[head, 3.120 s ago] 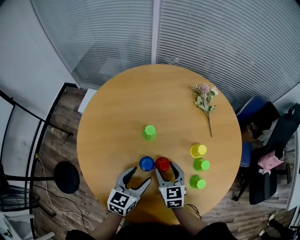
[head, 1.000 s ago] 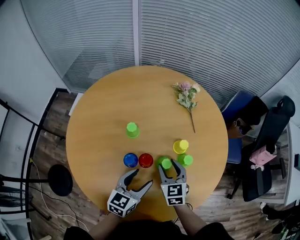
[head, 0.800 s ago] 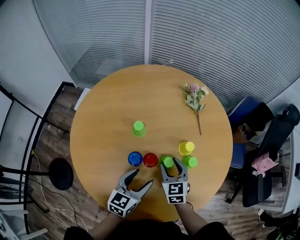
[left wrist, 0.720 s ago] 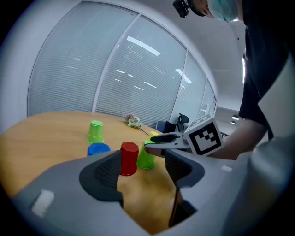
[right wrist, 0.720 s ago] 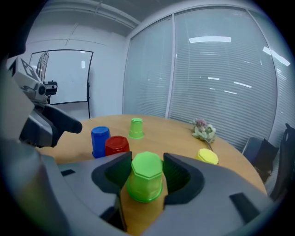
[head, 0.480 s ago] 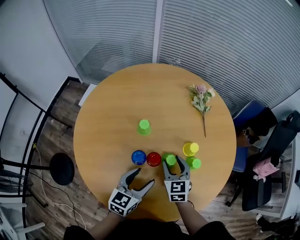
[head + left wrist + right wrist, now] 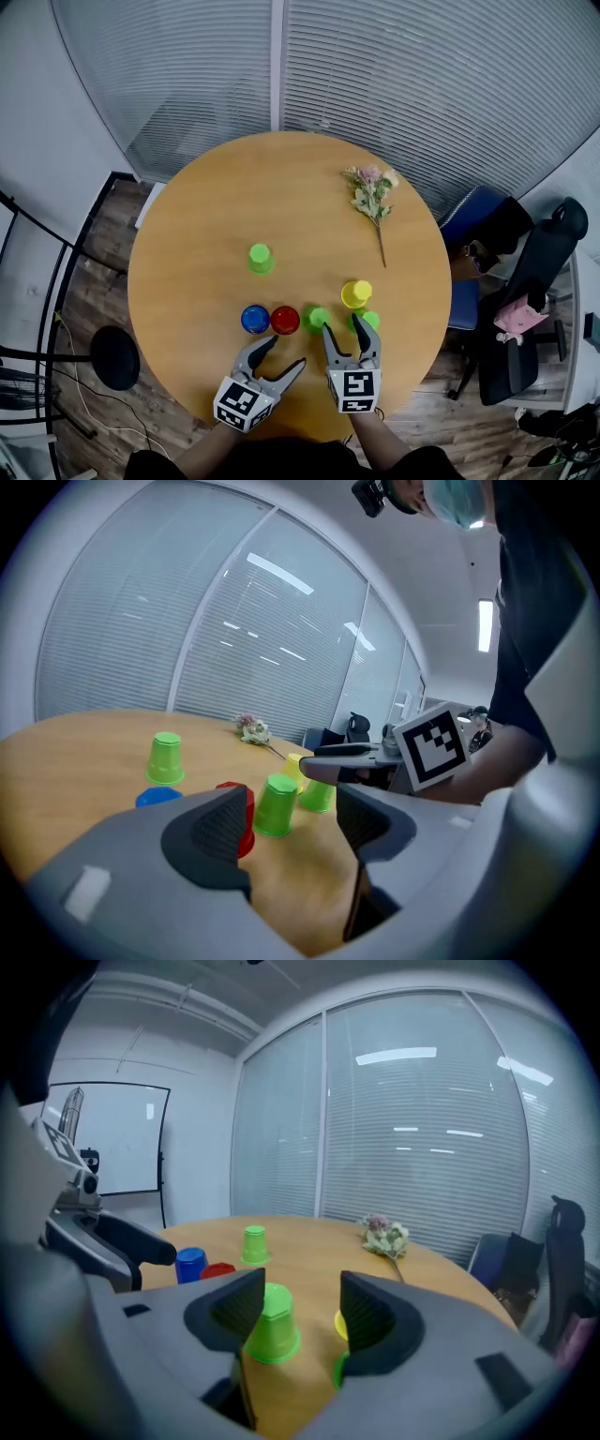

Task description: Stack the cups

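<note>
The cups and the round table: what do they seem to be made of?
The nearest green cup and the red cup look like moulded plastic: uniform bright colour and smooth, faintly shiny walls. The table looks like light wood or wood-look laminate with an even satin top. I cannot tell which.

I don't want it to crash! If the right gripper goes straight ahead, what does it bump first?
Probably the upside-down green cup, just ahead of the right gripper, in line with its open jaws, nearer the left one. Depth is uncertain.
</note>
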Demonstrator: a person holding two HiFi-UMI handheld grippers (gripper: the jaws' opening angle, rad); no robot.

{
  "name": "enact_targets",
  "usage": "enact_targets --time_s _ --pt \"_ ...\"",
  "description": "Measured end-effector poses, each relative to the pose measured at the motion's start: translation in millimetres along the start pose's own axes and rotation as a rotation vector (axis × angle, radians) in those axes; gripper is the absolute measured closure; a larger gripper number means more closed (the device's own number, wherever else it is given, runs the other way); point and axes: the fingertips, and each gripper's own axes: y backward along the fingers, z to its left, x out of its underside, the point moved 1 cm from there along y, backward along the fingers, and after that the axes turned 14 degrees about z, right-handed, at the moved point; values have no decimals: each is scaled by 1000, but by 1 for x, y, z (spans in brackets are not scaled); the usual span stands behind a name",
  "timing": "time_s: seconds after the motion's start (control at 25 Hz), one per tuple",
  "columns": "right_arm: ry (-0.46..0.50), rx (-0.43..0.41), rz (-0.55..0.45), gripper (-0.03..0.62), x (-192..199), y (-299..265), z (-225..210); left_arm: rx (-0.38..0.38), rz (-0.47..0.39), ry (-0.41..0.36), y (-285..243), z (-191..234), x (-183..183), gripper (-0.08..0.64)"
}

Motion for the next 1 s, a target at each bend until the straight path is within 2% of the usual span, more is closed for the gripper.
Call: enact_targets --time_s 0.16,0.32,0.72,1.0 --pt "-23 75 22 364 14 13 -31 52 9 -33 -20 -17 -7 276" --pt "-38 105 61 364 31 16 -55 91 19 -53 -40 -34 -14 276" --pt "-14 49 167 364 65 -7 -74 95 15 -46 -71 -44 -24 276" --pt "34 46 145 376 50 1 -65 85 14 -22 -60 -40 -20 276"
